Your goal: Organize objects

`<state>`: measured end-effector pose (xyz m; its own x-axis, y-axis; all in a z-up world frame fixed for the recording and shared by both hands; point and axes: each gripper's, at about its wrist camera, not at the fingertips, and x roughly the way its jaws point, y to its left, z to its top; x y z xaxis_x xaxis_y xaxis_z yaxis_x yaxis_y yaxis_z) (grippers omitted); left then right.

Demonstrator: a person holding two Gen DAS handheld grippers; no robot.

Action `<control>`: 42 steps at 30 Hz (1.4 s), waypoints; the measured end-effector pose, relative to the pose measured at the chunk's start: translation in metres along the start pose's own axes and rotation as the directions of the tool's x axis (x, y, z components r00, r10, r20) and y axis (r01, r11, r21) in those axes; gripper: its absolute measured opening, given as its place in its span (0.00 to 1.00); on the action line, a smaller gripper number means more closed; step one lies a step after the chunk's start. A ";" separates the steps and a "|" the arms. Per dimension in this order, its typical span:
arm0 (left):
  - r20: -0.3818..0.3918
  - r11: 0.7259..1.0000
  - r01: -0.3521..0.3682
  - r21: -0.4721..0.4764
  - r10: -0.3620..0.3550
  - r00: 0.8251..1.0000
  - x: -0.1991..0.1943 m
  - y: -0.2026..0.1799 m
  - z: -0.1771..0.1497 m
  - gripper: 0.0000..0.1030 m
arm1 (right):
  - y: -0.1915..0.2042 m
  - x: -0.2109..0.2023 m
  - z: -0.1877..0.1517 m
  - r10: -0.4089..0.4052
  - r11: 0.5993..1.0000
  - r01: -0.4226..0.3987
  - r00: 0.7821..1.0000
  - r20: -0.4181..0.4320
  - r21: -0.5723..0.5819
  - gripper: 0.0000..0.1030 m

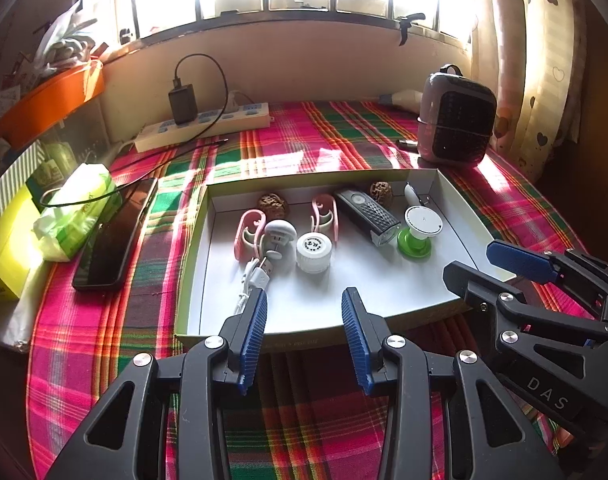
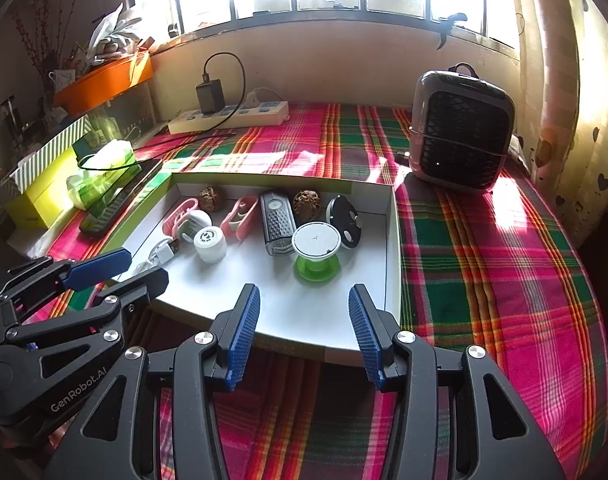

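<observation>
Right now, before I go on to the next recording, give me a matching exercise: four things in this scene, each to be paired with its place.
Things:
1. phone
2. heater
3. charger
4. white bottle cap

Places:
A. plugged into the power strip
B. inside the box
C. on the cloth, left of the box
D. beyond the box's far right corner

Pairs: 1-C, 2-D, 3-A, 4-B

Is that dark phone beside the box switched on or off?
Cannot tell for sure. The dark flat phone lies face up on the plaid cloth, its screen black with only window glare, so off or merely asleep.
</observation>
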<state>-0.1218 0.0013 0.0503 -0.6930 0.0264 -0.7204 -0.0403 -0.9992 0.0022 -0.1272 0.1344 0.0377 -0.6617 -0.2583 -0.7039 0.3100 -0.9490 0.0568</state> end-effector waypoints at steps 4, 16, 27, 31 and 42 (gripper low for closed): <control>0.007 1.000 -0.010 -0.006 0.010 1.000 -0.011 -0.003 -0.010 0.36 | 0.002 -0.010 -0.008 -0.012 1.000 0.012 1.000 0.003 0.004 0.48; -0.034 0.998 -0.029 -0.053 0.027 0.999 -0.017 -0.005 -0.041 0.36 | 0.006 -0.015 -0.043 -0.017 1.000 0.018 0.998 -0.060 0.023 0.51; -0.097 0.997 -0.034 -0.067 0.027 0.995 -0.007 -0.007 -0.060 0.36 | -0.002 -0.012 -0.060 -0.042 0.998 0.048 0.992 -0.115 0.045 0.51; -0.087 0.997 -0.047 -0.054 0.042 0.995 -0.008 -0.010 -0.063 0.36 | -0.001 -0.012 -0.063 -0.056 0.997 0.061 0.992 -0.114 0.042 0.51; -0.071 0.997 -0.054 -0.064 0.049 0.996 -0.009 -0.011 -0.065 0.37 | 0.001 -0.013 -0.066 -0.090 0.995 0.094 0.990 -0.107 0.030 0.54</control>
<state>-0.0686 0.0096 0.0117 -0.6413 -0.0249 -0.7669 0.0428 -0.9991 -0.0034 -0.0731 0.1488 -0.0001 -0.6103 -0.1507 -0.7777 0.2255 -0.9742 0.0118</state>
